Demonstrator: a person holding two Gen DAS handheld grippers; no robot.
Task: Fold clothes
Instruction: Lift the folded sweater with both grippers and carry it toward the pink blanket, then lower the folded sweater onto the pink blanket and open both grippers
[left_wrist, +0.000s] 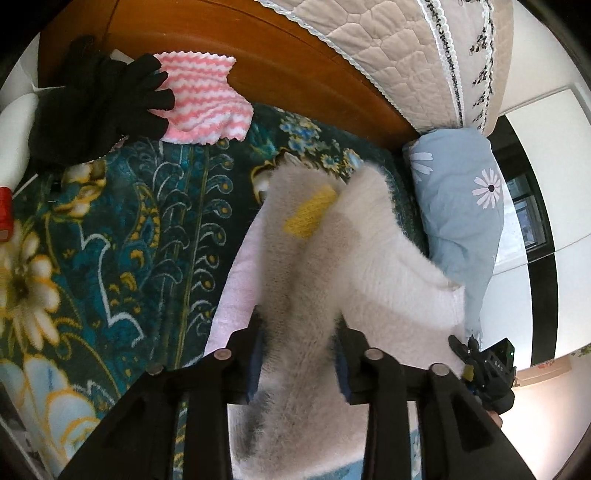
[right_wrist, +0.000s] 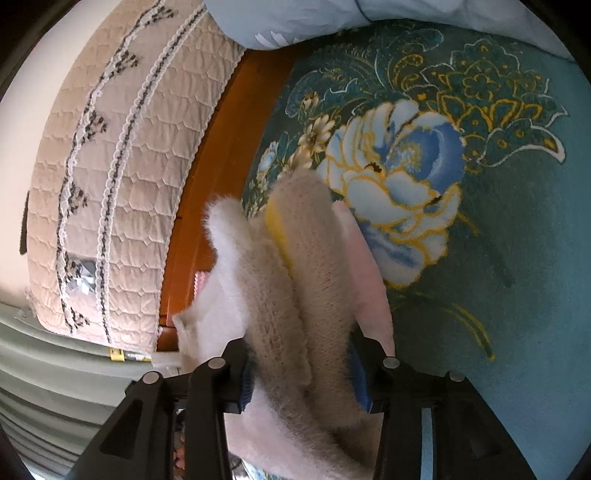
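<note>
Sweater (left_wrist: 303, 280), fuzzy and white, is lying bunched on the floral blanket (left_wrist: 122, 236); I am gripping one fold between my left gripper (left_wrist: 299, 354) and another in my right gripper (right_wrist: 301, 363), so both edges come together. Beyond, the pillow (left_wrist: 458, 206) is leaning against the wooden headboard (left_wrist: 266, 55).

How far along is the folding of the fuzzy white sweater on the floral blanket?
Done: the fuzzy white sweater with a yellow patch already lies doubled lengthwise on the teal floral blanket. In hand: the left gripper and right gripper both have its bunched end between their jaws. Left: flattening the uneven fold, and perhaps the pink-and-white striped cloth, lying untouched.
</note>
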